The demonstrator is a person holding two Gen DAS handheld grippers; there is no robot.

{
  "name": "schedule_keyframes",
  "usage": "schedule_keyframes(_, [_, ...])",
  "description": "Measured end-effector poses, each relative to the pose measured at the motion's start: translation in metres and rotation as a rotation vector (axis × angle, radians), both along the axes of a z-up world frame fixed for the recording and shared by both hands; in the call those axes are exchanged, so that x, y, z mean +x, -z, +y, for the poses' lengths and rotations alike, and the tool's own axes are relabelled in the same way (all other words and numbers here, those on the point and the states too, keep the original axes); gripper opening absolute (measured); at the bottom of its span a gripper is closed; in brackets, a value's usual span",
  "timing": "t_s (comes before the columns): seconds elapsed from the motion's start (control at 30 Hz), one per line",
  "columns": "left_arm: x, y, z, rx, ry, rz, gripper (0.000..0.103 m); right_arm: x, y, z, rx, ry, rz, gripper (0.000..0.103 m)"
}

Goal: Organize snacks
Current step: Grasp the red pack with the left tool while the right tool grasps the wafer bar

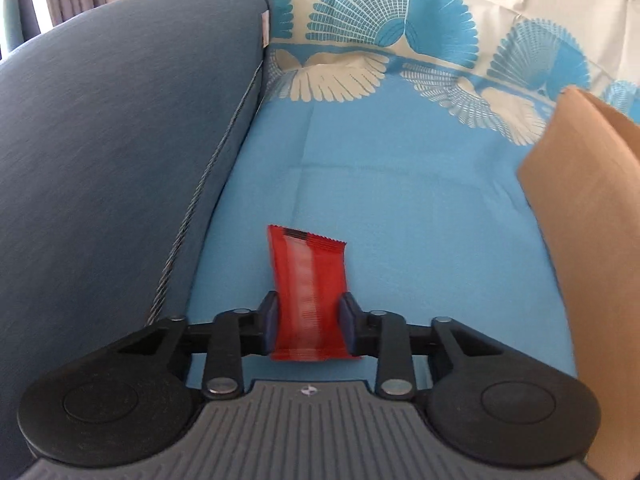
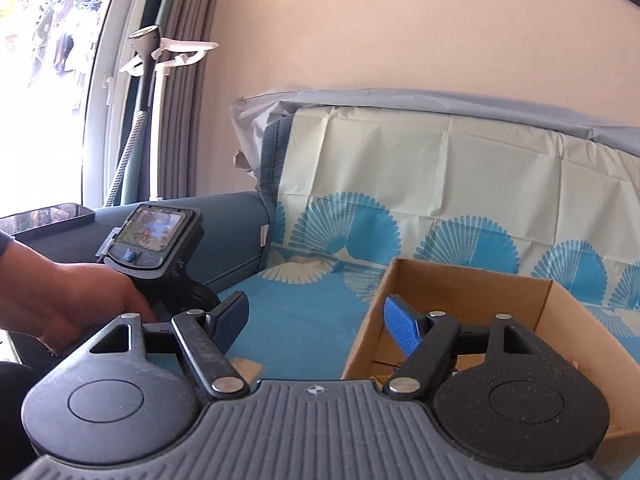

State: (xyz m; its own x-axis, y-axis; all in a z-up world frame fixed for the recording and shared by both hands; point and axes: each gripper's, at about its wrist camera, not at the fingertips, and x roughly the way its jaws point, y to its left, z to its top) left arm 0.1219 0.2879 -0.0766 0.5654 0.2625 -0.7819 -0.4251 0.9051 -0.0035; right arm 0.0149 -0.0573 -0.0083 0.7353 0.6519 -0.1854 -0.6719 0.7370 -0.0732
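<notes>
In the left wrist view my left gripper (image 1: pixel 308 320) is shut on a red snack packet (image 1: pixel 308 280), which sticks out forward between the pads above the blue cloth (image 1: pixel 400 208). A brown cardboard box (image 1: pixel 592 216) stands to its right. In the right wrist view my right gripper (image 2: pixel 316 320) is open and empty, above the left wall of the same cardboard box (image 2: pixel 472 292). A few items lie in the box's bottom, mostly hidden. The left gripper's body (image 2: pixel 156 248), held by a hand (image 2: pixel 60 304), shows at the left.
A blue-grey sofa armrest (image 1: pixel 120 160) rises at the left, with a phone (image 2: pixel 44 218) lying on it. The patterned cloth covers the seat and the backrest (image 2: pixel 440 168). A small brown piece (image 2: pixel 248 368) lies on the cloth. A window and curtains are at the far left.
</notes>
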Motion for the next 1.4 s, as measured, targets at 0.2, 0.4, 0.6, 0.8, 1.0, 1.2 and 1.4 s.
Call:
schedule_keyframes(0.2, [-0.075,-0.001,0.002,-0.105,0.019,0.021,0.024,-0.029,-0.003,0.025,-0.037,-0.101,-0.036,0.076])
schedule_keyframes(0.4, [-0.092,-0.002,-0.001,-0.125,0.024,-0.058,0.027,-0.024,0.003,0.075,-0.116,-0.140,0.110,0.073])
schedule_keyframes(0.6, [-0.095,-0.004,0.002,-0.162,0.041,-0.090,0.046,0.017,0.038,0.127,-0.240,-0.042,0.269,0.071])
schedule_keyframes(0.8, [-0.085,0.001,0.006,-0.194,0.051,-0.074,0.062,0.051,0.074,0.157,-0.311,0.008,0.402,0.066])
schedule_keyframes(1.0, [-0.075,0.006,0.007,-0.204,0.051,-0.049,0.062,0.059,0.080,0.158,-0.348,0.016,0.454,0.037])
schedule_keyframes(1.2, [-0.065,0.008,-0.013,-0.136,0.125,-0.017,0.079,0.035,0.065,0.134,-0.398,-0.024,0.429,0.037])
schedule_keyframes(1.4, [-0.053,0.017,-0.033,-0.040,0.173,0.068,0.078,0.019,0.074,0.110,-0.404,0.003,0.450,0.037])
